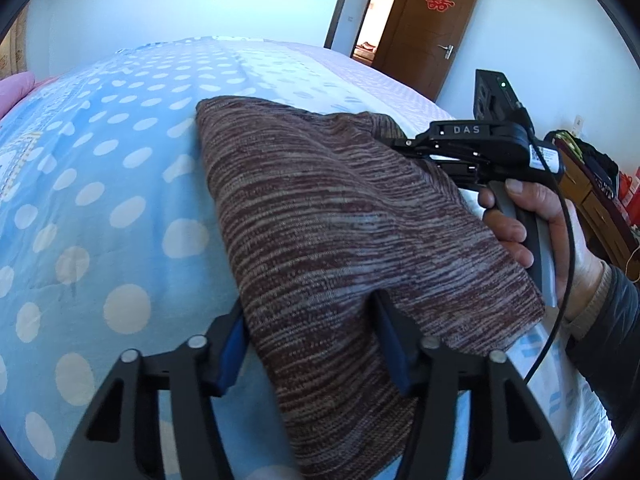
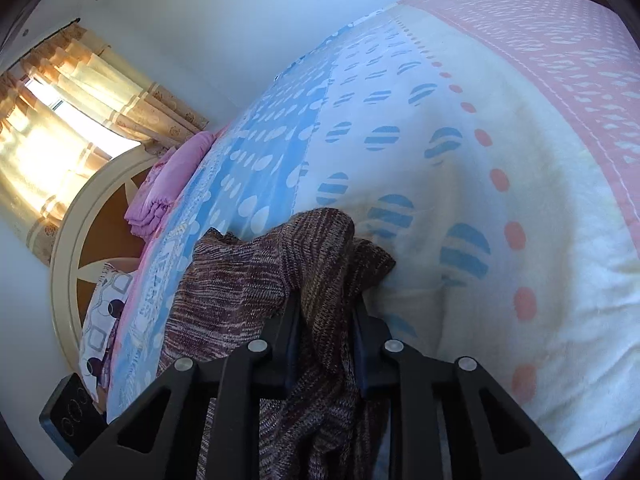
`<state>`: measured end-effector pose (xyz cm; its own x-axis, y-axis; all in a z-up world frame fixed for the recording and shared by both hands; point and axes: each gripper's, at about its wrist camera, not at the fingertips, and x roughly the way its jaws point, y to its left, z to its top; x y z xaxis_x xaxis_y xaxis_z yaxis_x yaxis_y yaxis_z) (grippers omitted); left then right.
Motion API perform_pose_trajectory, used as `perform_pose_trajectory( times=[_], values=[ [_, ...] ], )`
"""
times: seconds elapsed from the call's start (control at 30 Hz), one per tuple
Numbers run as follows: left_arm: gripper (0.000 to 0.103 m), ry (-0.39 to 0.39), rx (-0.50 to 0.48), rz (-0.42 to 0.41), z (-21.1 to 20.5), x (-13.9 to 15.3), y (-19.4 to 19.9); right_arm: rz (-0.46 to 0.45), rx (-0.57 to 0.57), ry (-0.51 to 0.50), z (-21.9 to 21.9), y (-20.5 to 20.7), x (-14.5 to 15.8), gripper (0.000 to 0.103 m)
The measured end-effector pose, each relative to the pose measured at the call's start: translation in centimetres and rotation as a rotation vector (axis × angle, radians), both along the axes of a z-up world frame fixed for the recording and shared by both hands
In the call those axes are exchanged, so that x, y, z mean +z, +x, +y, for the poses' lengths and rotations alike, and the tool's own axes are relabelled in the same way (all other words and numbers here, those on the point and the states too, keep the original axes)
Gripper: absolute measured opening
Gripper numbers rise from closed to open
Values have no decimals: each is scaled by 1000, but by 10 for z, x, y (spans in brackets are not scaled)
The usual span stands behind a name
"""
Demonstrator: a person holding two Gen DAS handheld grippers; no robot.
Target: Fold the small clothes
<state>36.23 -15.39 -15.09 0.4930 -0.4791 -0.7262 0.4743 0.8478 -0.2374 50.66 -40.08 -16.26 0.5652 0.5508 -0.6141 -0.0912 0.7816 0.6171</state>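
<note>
Garment: a brown-and-grey striped knit garment (image 1: 320, 208) lies on the bed, on the blue polka-dot blanket (image 1: 100, 184), near the bed's edge.
Left gripper: the left gripper (image 1: 312, 340) has the knit's near edge between its blue pads (image 1: 230, 350); both fingers touch the cloth, the right one dents it, so it is clamped on the garment's edge.
Right gripper: the right gripper (image 2: 326, 316) stands nearly together, its narrow gap packed with a bunched fold of the same garment (image 2: 256, 264), which is pinched and lifted into a ridge.
Hand: a hand (image 1: 540, 232) in a dark sleeve holds the right gripper's handle at the knit's far corner.
Bed: the white part of the blanket with striped blue dots (image 2: 460, 184) lies beyond the fold.
Room: a brown door (image 1: 428, 28) stands open behind; a curtained window (image 2: 52, 120) glows at the bed's head.
</note>
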Motion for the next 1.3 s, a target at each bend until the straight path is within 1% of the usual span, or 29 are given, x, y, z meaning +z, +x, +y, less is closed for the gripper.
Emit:
perform_pose_trajectory(
  times=[0.07, 0.13, 0.3, 0.37, 0.47, 0.63, 0.83, 1.0, 1.3],
  values=[
    [45, 8, -2, -4, -1, 2, -2, -3, -11, 0, 1, -5, 3, 22],
    [39, 25, 3, -8, -3, 6, -5, -8, -13, -1, 2, -12, 9, 22],
    [32, 79, 13, -21, -7, 14, -13, -21, -7, -33, 11, -25, 27, 22],
    [30, 75, 14, -8, -4, 16, -15, -39, 0, -30, 15, -32, 38, 22],
    [29, 69, 11, -6, 1, 22, -20, -60, 11, -30, 23, -42, 49, 22],
    [29, 84, 13, -15, 13, 32, -34, -86, 44, -55, 45, -60, 63, 22],
    [28, 73, 29, -34, 39, 44, -54, -95, 76, -32, 66, -77, 69, 22],
    [28, 73, 51, -59, 64, 53, -74, -118, 116, -5, 93, -93, 76, 22],
    [28, 66, 125, -60, 108, 53, -97, -135, 193, 32, 147, -111, 80, 22]
  ],
)
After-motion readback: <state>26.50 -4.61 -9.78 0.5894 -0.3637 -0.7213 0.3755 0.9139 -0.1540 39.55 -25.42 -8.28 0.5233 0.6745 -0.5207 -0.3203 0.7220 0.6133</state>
